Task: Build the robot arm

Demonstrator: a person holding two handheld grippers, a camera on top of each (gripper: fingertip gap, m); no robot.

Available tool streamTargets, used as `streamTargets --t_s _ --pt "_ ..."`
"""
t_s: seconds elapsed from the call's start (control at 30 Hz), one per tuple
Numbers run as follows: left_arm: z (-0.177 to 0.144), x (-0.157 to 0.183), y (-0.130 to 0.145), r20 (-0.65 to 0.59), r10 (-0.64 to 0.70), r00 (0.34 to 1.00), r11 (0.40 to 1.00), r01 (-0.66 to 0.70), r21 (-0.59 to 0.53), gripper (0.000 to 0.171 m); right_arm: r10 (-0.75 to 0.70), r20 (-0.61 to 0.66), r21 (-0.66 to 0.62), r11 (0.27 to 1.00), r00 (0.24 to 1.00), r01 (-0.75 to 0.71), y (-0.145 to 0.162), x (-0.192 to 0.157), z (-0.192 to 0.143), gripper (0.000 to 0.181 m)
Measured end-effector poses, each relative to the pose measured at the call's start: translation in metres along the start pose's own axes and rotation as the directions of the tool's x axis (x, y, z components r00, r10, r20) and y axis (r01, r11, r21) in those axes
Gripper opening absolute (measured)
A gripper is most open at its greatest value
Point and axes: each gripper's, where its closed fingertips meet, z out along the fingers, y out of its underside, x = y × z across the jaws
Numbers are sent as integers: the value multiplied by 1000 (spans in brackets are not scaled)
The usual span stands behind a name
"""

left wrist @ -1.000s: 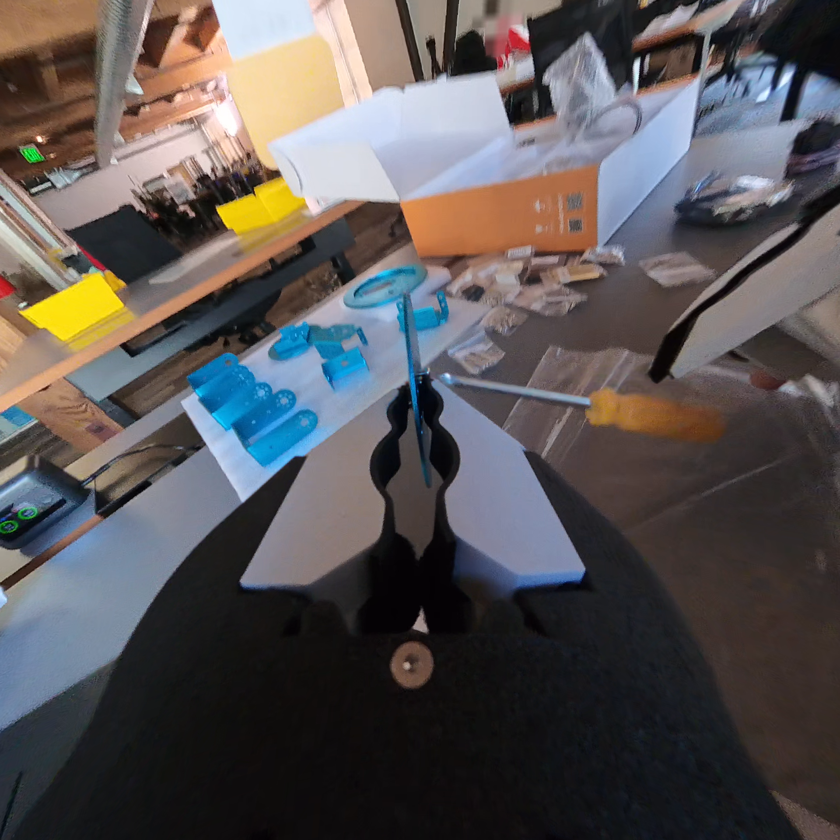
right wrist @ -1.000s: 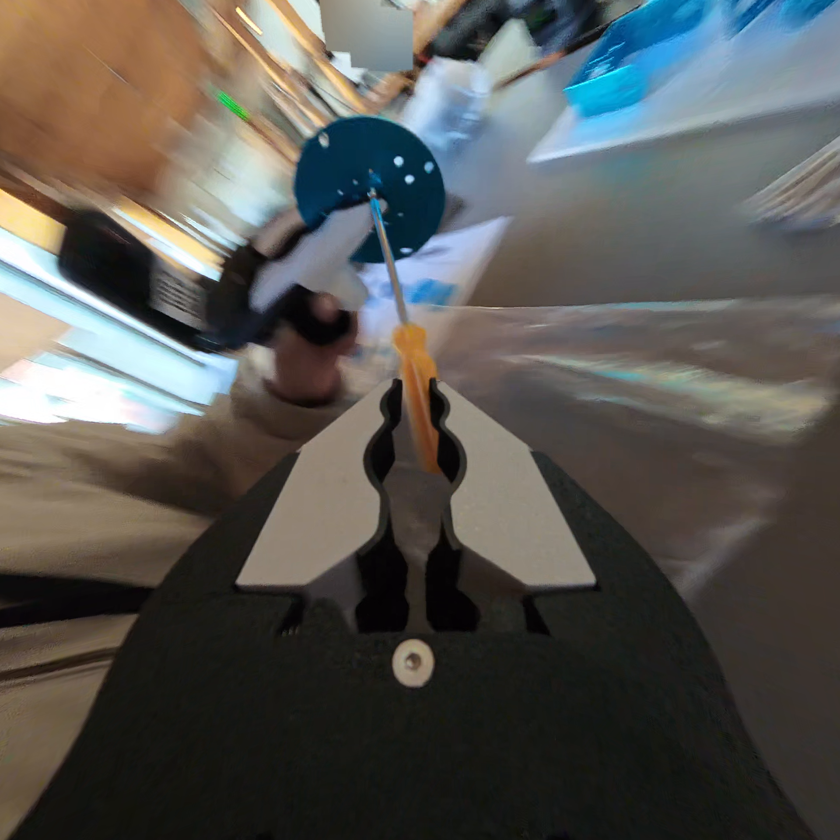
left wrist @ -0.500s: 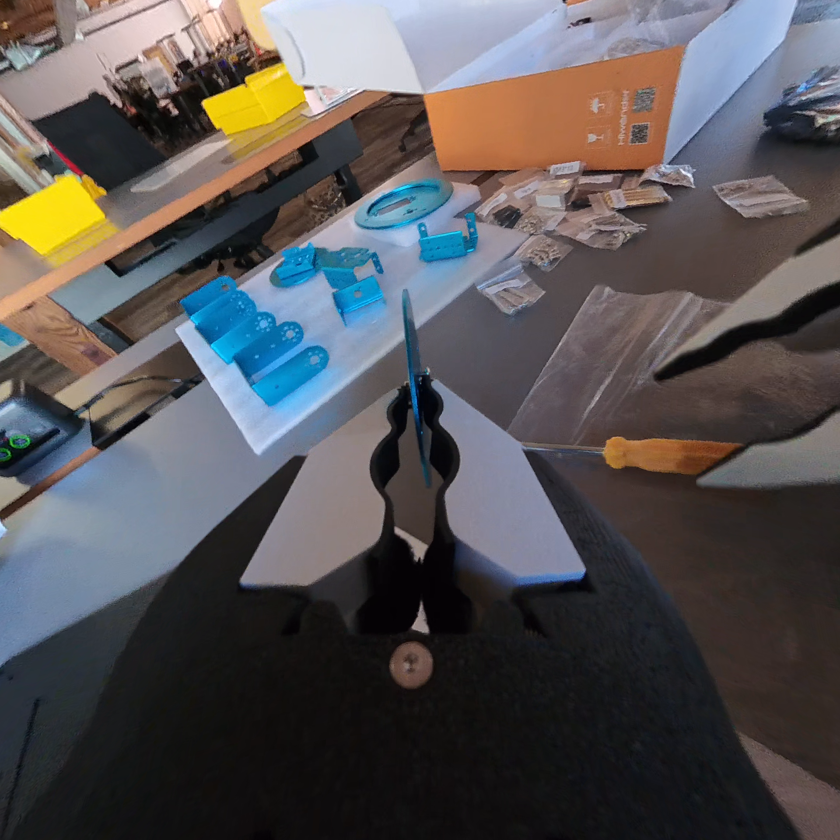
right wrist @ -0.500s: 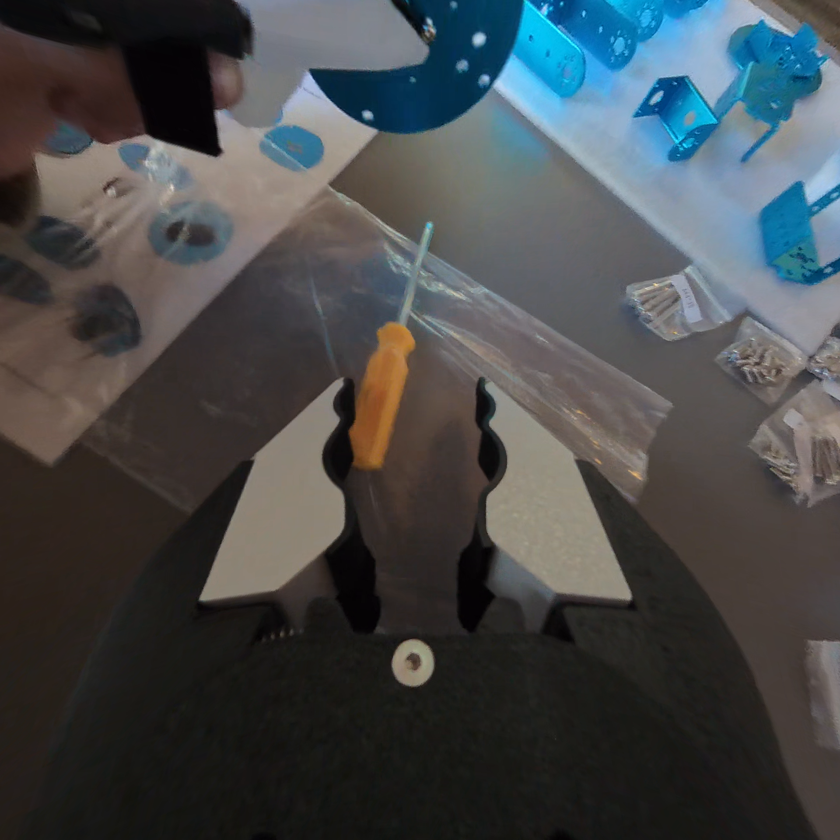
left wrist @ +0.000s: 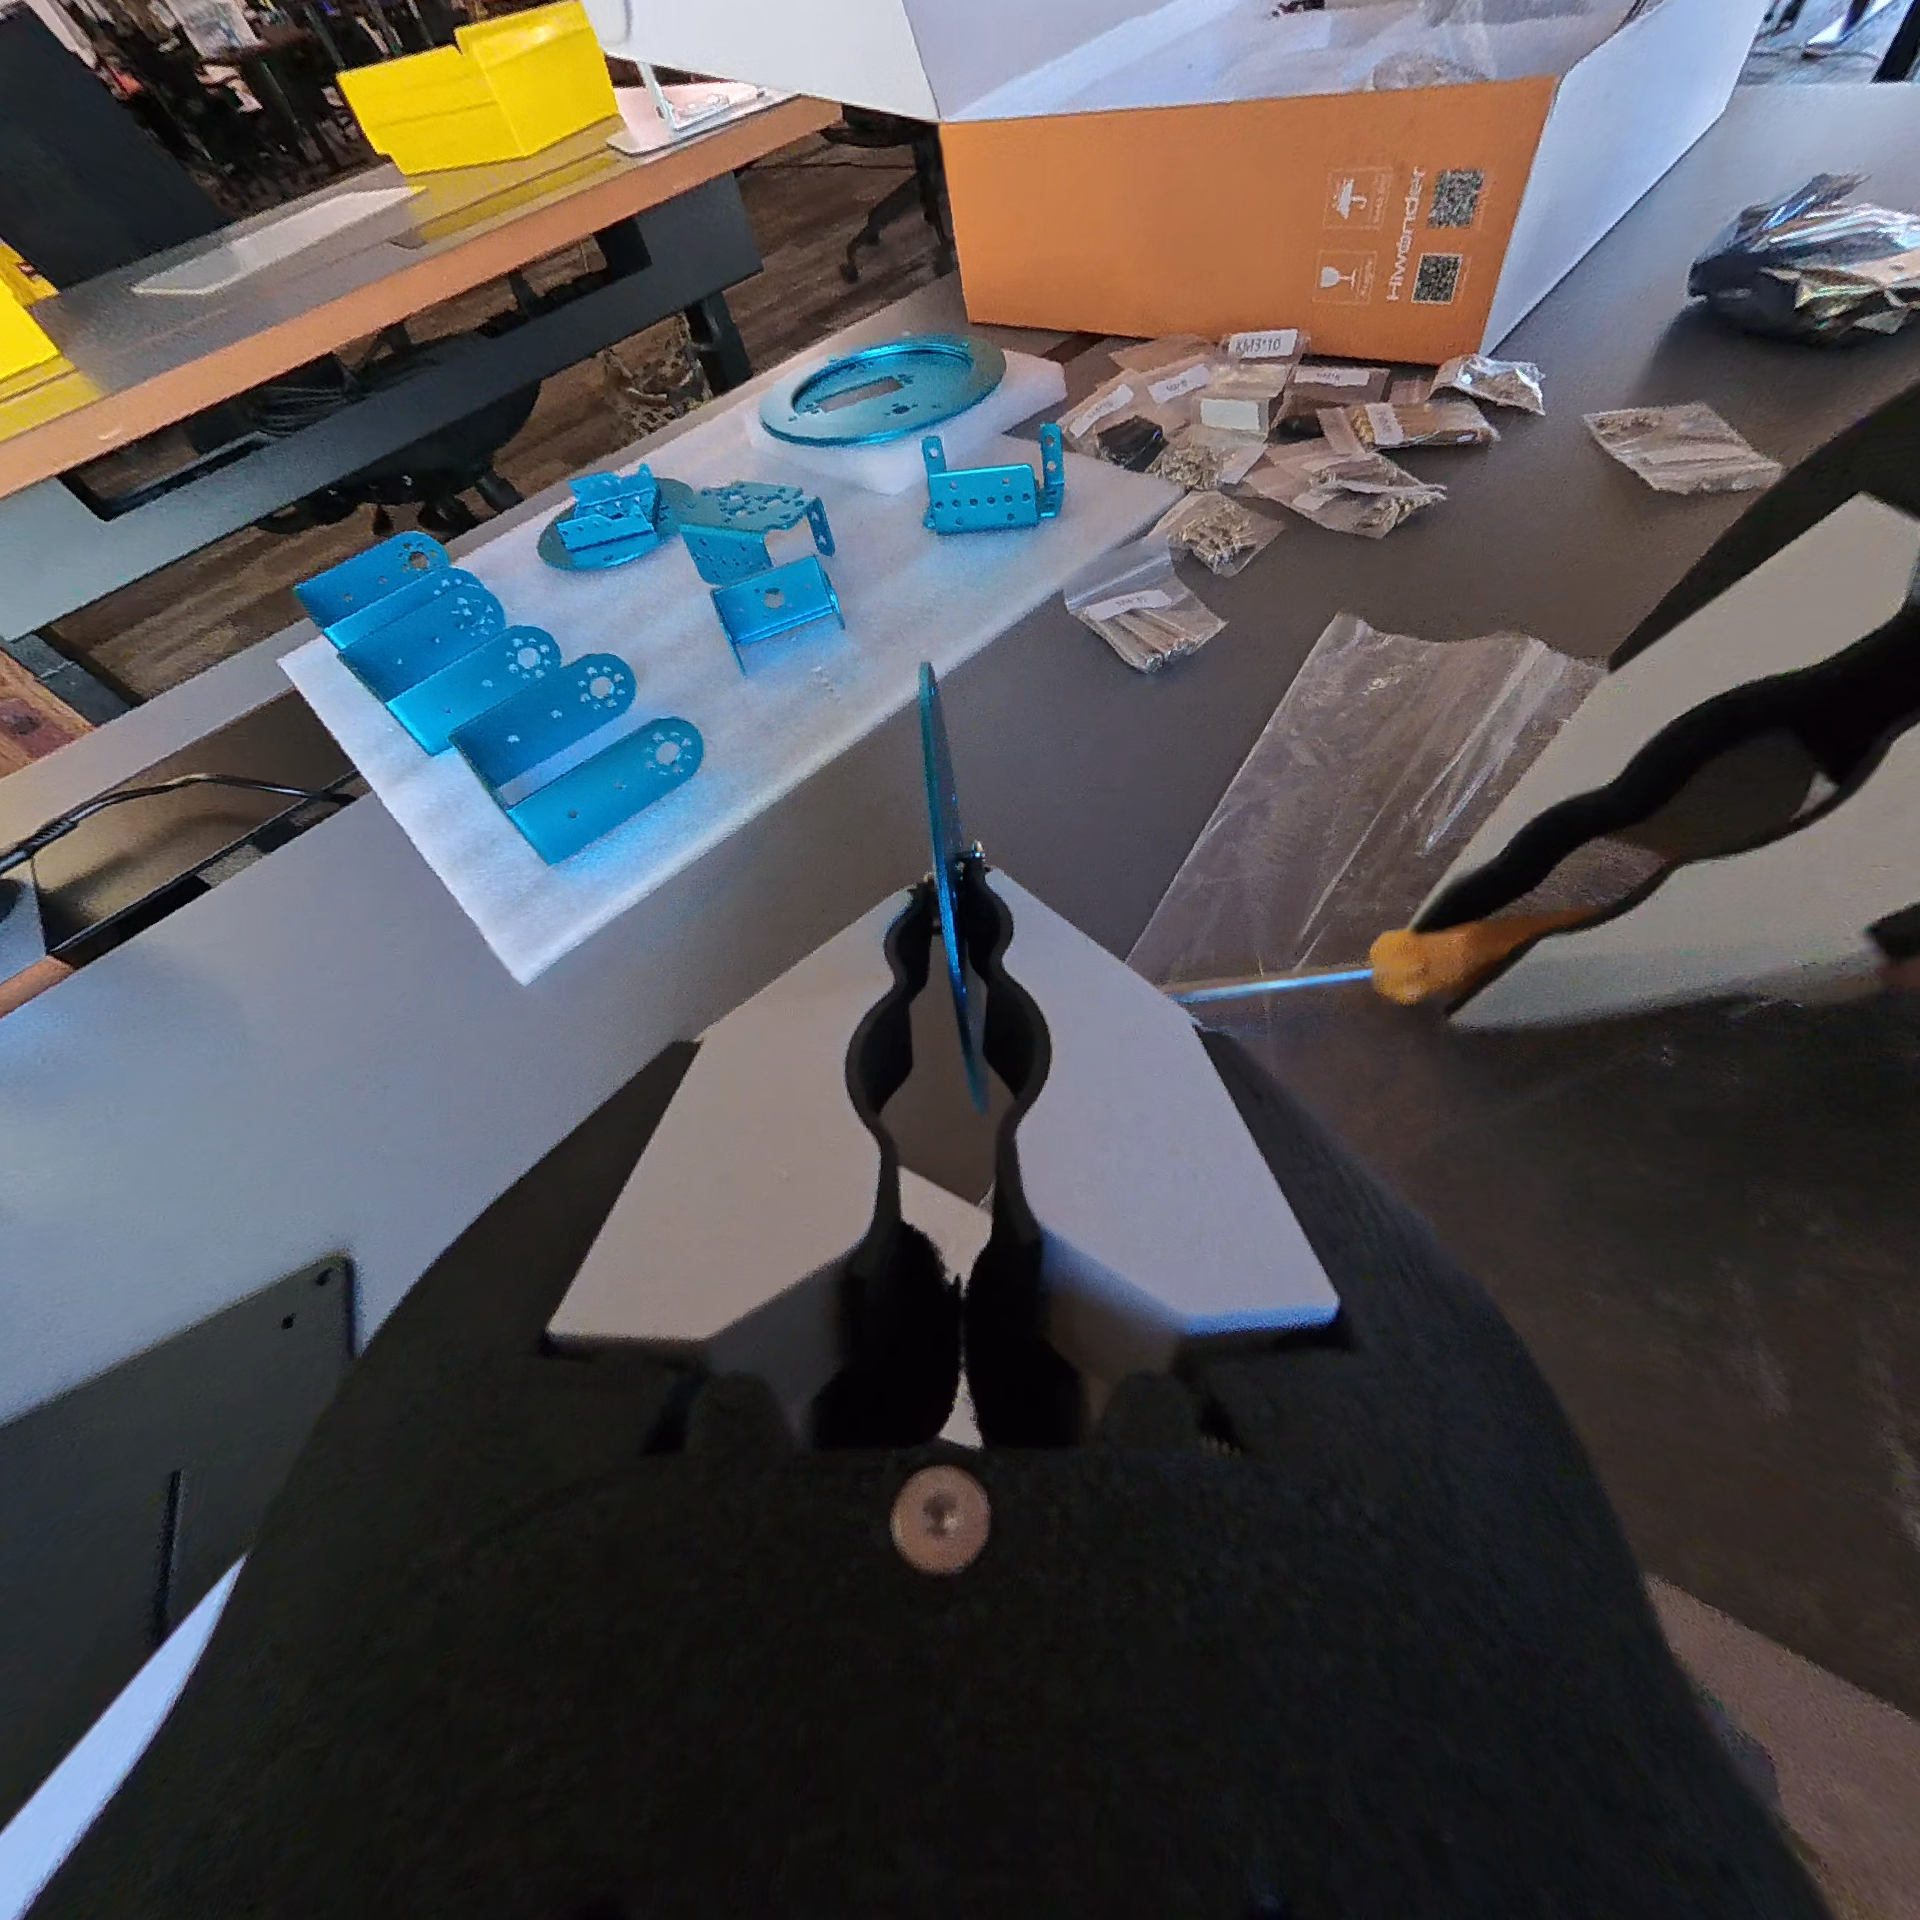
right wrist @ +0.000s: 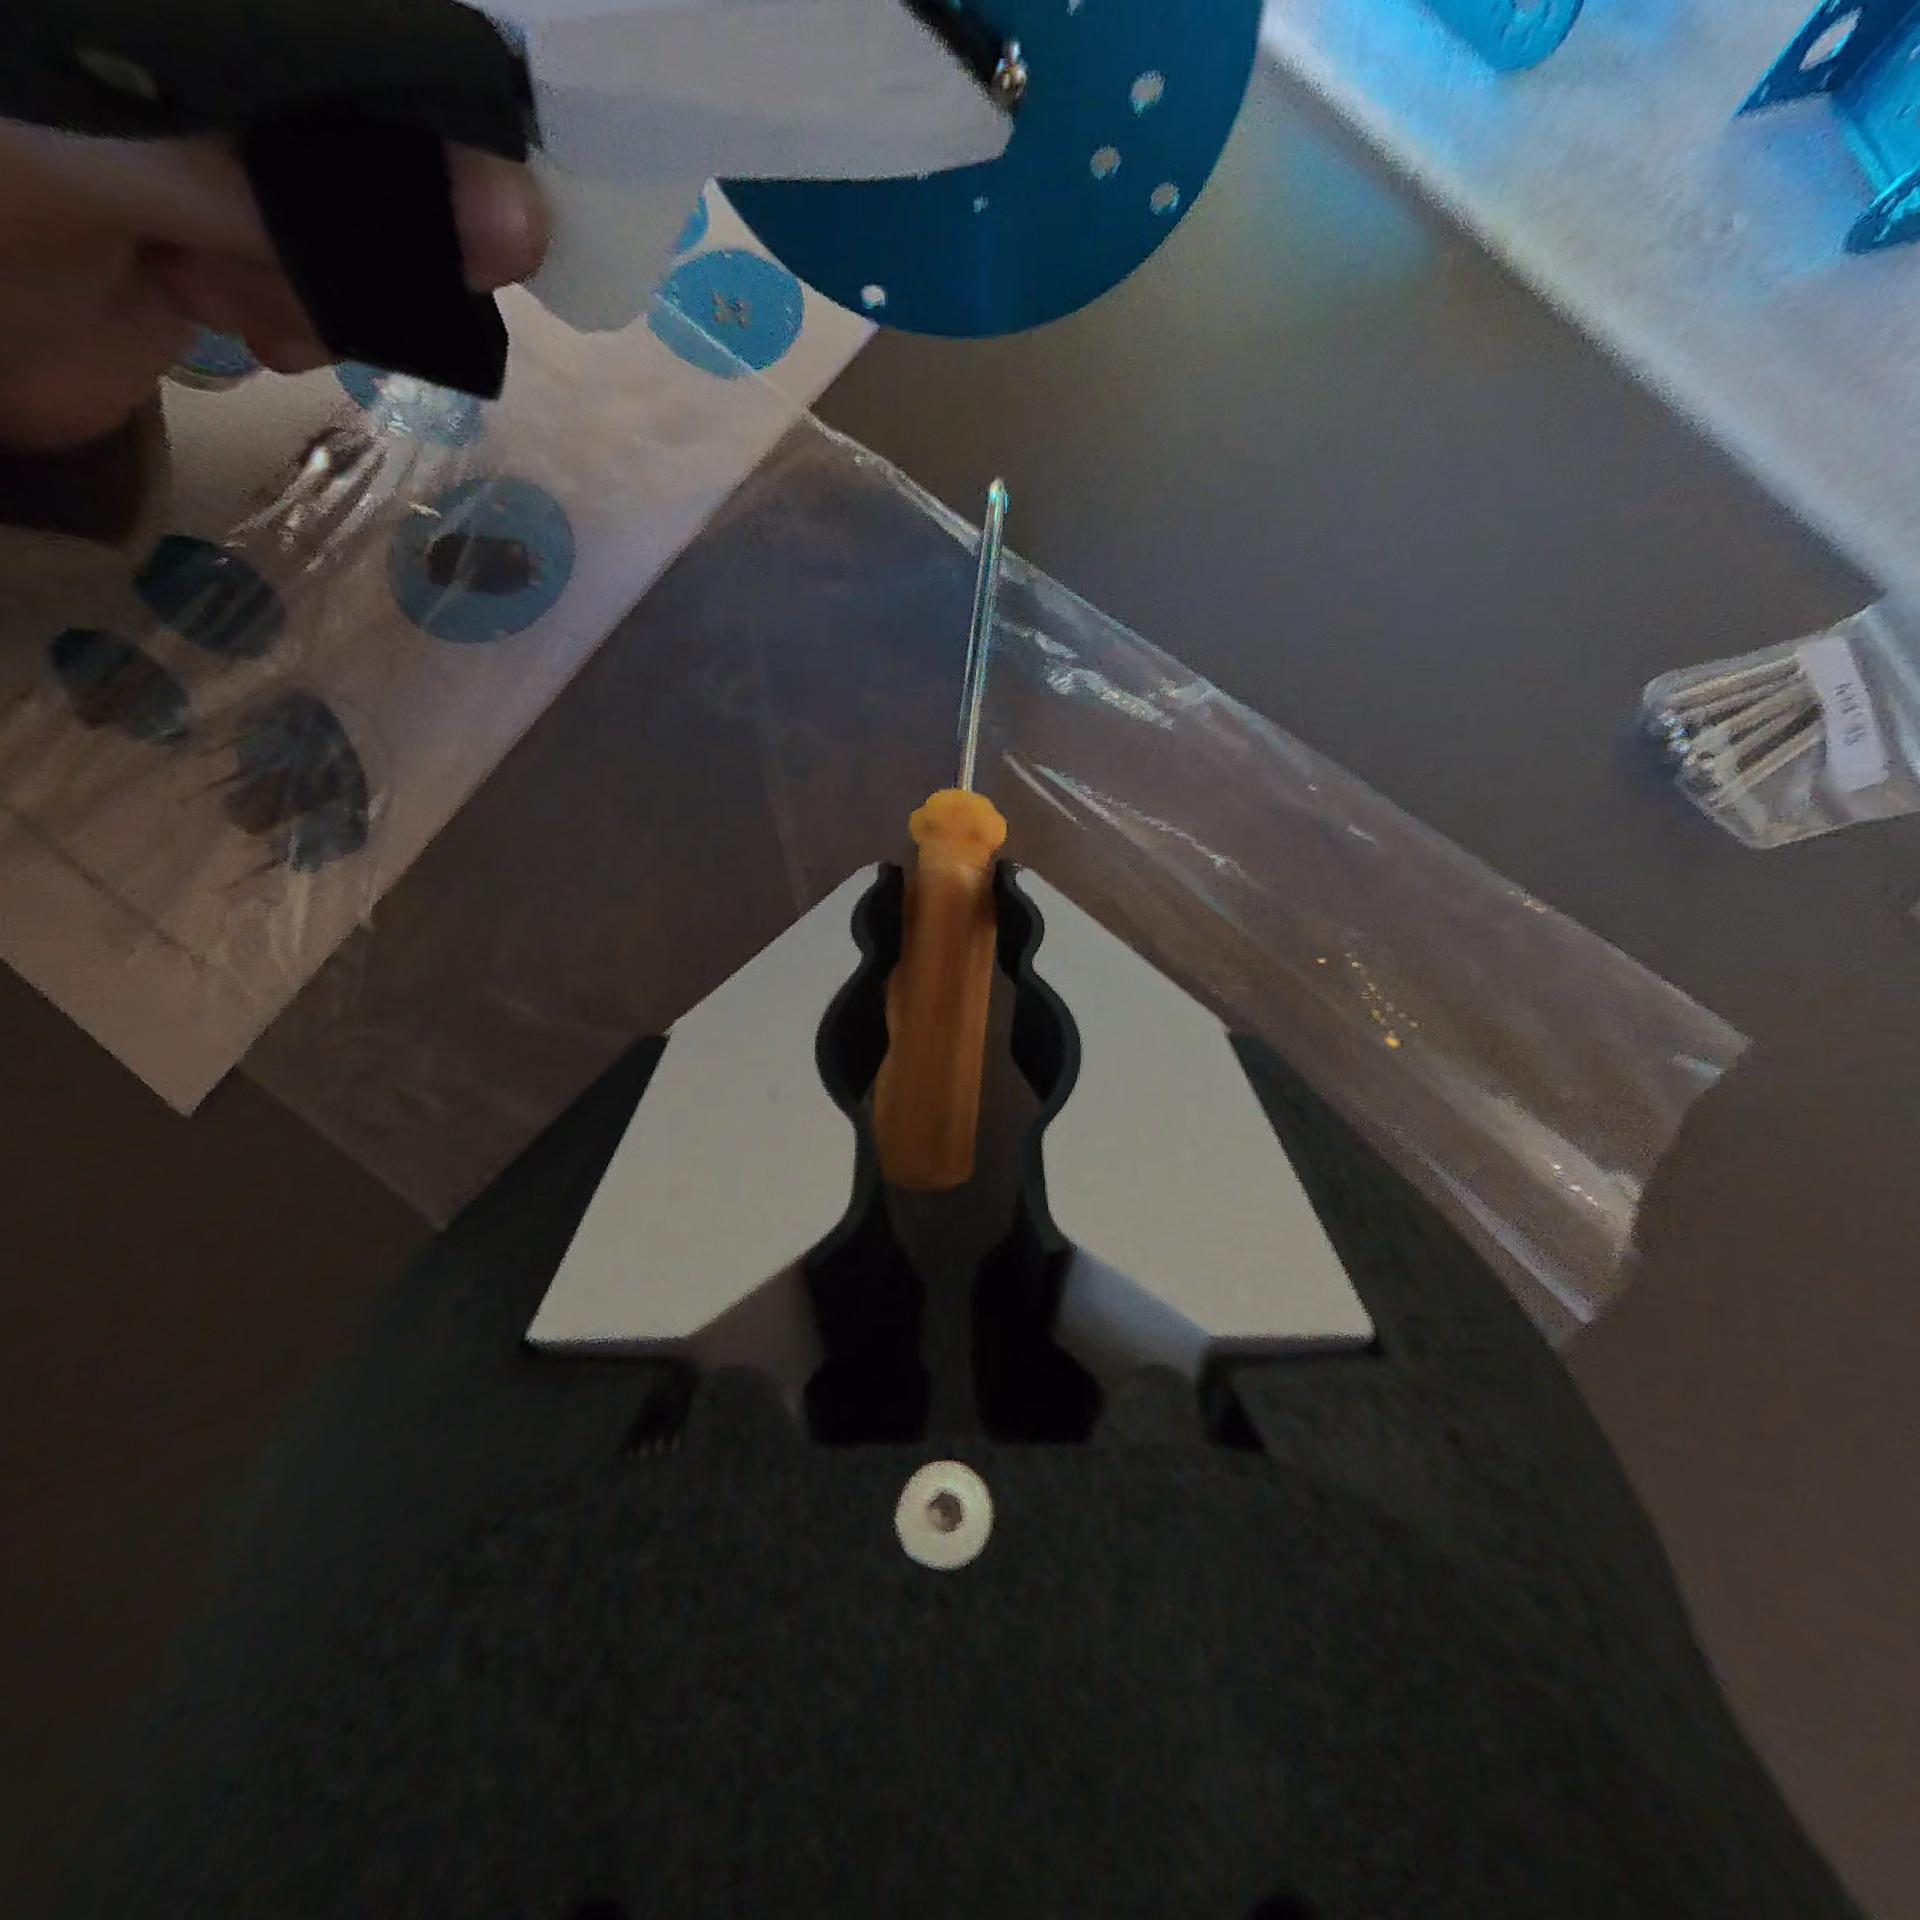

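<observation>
- Half a second ago the orange screwdriver (right wrist: 940,997) lay loose on the clear plastic bag (right wrist: 1299,862) between opened jaws; now its handle is clamped by the right gripper (right wrist: 943,883).
- Its long axis follows the fingers, and its tip is pointed forward, away from the gripper.
- The blue disc (left wrist: 951,894) is pinched edge-on by the left gripper (left wrist: 951,904), above the dark table (left wrist: 1091,727).

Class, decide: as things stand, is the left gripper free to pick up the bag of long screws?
Probably not: the left gripper is shut on a blue disc, though nothing blocks the bag of long screws.
</observation>
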Motion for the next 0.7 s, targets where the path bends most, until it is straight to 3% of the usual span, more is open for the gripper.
streamTargets --t_s 0.1,0.2,0.23,0.3,0.37,0.4,0.57,0.7 --pt "-5 -2 2 -55 -51 997 998 50 -35 6 -26 52 85 996 998 21 -6 1 -20 17" --pt "-10 20 -1 -237 -268 934 963 253 -94 7 -30 96 220 975 995 8 -13 9 -51 17" --pt "-13 30 -7 -308 -371 876 928 359 -98 7 -47 112 280 960 993 14 -16 10 -63 17" --pt "-20 52 -11 -424 -575 700 812 554 -187 7 -61 109 345 939 992 20 -18 16 -80 17" --pt "-24 73 -5 -461 -698 549 704 643 -301 6 -53 122 364 932 991 5 -14 20 -89 17" --pt "-25 84 1 -464 -721 514 682 645 -345 6 -38 108 361 932 993 -3 -11 25 -90 17" --pt "-34 124 12 -448 -760 470 647 606 -462 7 -15 145 340 940 989 -36 9 26 -80 17" --pt "-31 137 32 -382 -752 538 657 556 -510 7 -37 171 337 941 985 -23 15 20 -82 17"
